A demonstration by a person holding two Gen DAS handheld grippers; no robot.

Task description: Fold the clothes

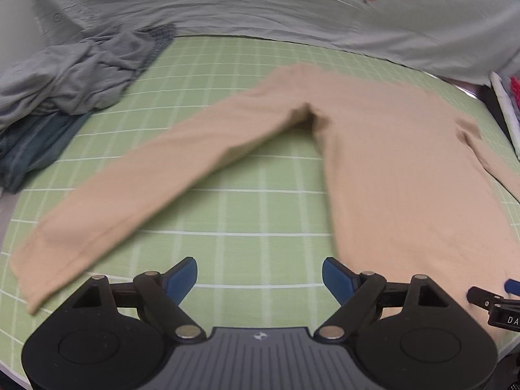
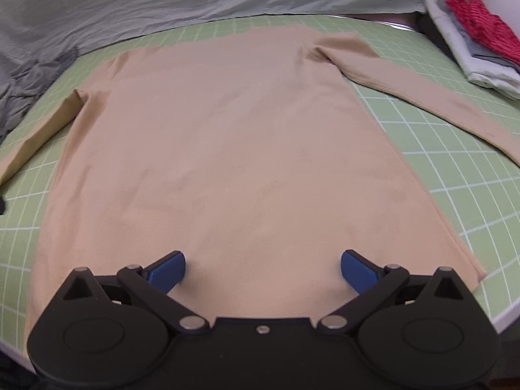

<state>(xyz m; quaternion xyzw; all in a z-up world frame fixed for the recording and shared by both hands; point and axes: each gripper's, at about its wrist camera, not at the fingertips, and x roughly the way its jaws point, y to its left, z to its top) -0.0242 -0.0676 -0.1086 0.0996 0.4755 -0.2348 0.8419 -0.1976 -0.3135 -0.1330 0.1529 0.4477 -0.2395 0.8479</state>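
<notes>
A beige long-sleeved shirt (image 2: 227, 149) lies flat on the green grid mat (image 2: 455, 169), hem nearest me and both sleeves spread out. In the left wrist view its left sleeve (image 1: 136, 188) runs diagonally toward the near left and its body (image 1: 406, 178) fills the right. My left gripper (image 1: 260, 276) is open and empty above the mat, between the sleeve and the body. My right gripper (image 2: 263, 269) is open and empty over the shirt's hem area. The right gripper's edge shows at the far right of the left wrist view (image 1: 497, 302).
A heap of grey and dark teal clothes (image 1: 65, 91) lies at the mat's far left. A pale green sheet (image 1: 260, 3) with small prints runs along the back. Folded grey and red items (image 2: 477, 35) are stacked at the far right.
</notes>
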